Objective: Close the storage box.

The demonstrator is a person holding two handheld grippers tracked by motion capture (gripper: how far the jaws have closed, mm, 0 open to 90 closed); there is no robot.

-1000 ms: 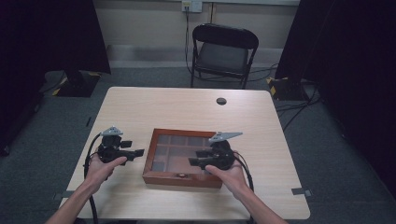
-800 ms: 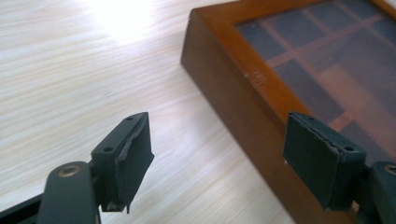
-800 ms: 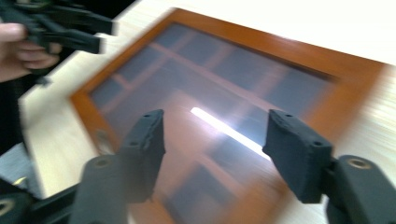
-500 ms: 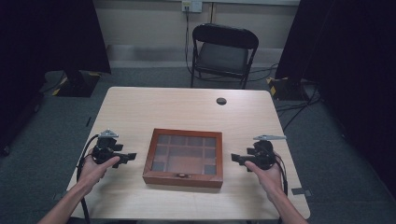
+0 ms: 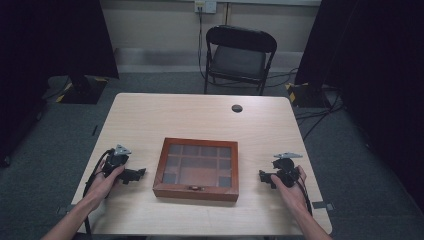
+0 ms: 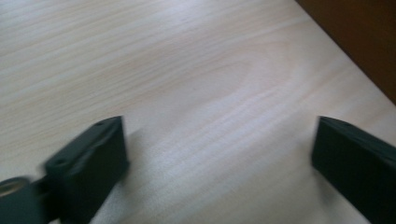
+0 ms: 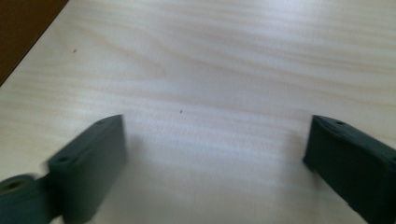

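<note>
A brown wooden box [image 5: 196,169] with a glass lid and a small front clasp lies shut in the middle of the table's near half. My left gripper [image 5: 139,173] rests on the table to the box's left, held by a hand, and points toward the box. In the left gripper view its jaws stand wide apart over bare wood, with the box's side [image 6: 359,42] at the upper right. My right gripper [image 5: 263,176] sits to the box's right, also open with nothing between its jaws. The box's corner [image 7: 21,28] appears at the upper left of the right gripper view.
The light wooden table [image 5: 200,117] has a small dark round disc [image 5: 237,108] near its far edge. A black folding chair [image 5: 239,55] stands beyond the table. Cables [image 5: 310,112] lie on the grey floor at the right.
My right gripper has drawn away from the box's right front to the table on its right. The left gripper shifted slightly outward. The box stays shut.
</note>
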